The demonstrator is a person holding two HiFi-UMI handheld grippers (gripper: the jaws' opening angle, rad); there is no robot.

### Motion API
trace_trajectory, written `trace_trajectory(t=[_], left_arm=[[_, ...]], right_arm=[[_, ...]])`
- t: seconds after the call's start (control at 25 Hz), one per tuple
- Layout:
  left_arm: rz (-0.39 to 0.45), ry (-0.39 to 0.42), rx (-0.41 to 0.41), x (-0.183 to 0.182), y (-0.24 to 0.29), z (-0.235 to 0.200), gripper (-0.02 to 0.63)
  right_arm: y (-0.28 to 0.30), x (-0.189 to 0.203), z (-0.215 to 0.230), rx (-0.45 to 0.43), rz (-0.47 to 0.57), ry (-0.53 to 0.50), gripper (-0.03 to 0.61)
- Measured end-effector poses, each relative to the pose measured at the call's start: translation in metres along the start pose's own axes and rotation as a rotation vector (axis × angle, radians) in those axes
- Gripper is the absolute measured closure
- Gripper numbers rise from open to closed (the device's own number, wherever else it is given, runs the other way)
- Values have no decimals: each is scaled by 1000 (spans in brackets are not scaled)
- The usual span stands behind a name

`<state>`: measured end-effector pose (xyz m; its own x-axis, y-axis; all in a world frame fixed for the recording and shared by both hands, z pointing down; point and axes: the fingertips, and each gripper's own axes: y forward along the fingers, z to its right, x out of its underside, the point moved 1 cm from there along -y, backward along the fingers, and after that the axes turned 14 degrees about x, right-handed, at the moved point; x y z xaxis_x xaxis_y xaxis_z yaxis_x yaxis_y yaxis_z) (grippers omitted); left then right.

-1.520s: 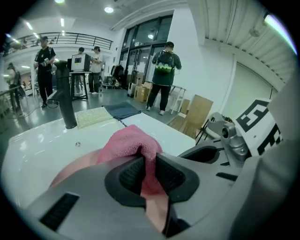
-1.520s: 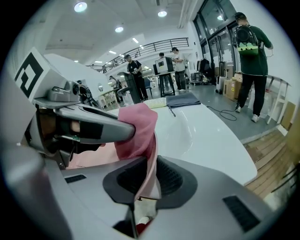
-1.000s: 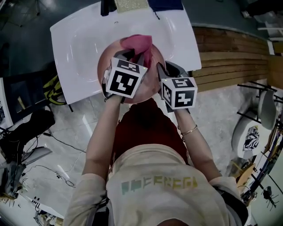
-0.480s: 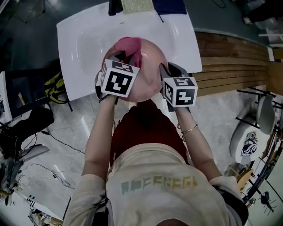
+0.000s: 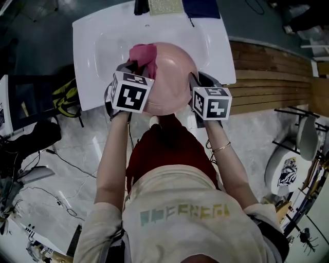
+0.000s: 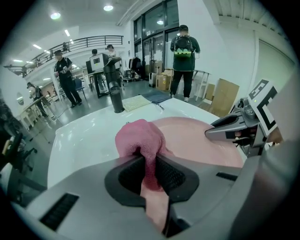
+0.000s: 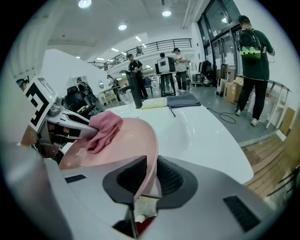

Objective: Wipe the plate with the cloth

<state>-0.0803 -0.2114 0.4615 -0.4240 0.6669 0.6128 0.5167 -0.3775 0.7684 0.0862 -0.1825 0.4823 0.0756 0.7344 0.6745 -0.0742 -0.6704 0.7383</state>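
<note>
A pink plate [image 5: 172,77] is held above the near edge of a white table [image 5: 97,46]. My right gripper [image 5: 194,85] is shut on the plate's right rim [image 7: 152,159]. A bunched pink cloth [image 5: 144,55] rests on the left part of the plate [image 6: 197,140], with my left gripper [image 5: 134,69] shut on it. In the left gripper view the cloth [image 6: 143,143] bulges out past the jaws and a strip of it hangs back between them. The right gripper view shows the cloth [image 7: 104,129] on the far side of the plate.
A dark upright cylinder [image 6: 116,91] and flat mats [image 5: 165,6] lie at the table's far edge. Wooden planks [image 5: 267,77] run along the right. Cables and gear [image 5: 31,154] cover the floor at left. Several people [image 6: 183,61] stand in the background.
The cloth and my left gripper have slid leftward over the plate, from its upper middle to its left part. The right gripper has kept its hold on the rim.
</note>
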Motion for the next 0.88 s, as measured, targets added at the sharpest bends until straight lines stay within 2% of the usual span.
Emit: trace_trajectory(t=[0.2, 0.36, 0.52, 0.64, 0.88], left_arm=[[13, -24, -22, 15, -15, -9, 546], [35, -2, -10, 21, -34, -13, 546], [91, -28, -1, 25, -52, -13, 546], [139, -50, -3, 20, -66, -10, 546], [178, -4, 58, -7, -63, 16, 546]], right_arm=[[1, 2, 1, 10, -2, 9, 491], [2, 2, -1, 19, -10, 13, 491], [-1, 4, -5, 21, -16, 17, 491], [-2, 4, -9, 20, -15, 14, 491], [-1, 4, -7, 17, -17, 21, 492]])
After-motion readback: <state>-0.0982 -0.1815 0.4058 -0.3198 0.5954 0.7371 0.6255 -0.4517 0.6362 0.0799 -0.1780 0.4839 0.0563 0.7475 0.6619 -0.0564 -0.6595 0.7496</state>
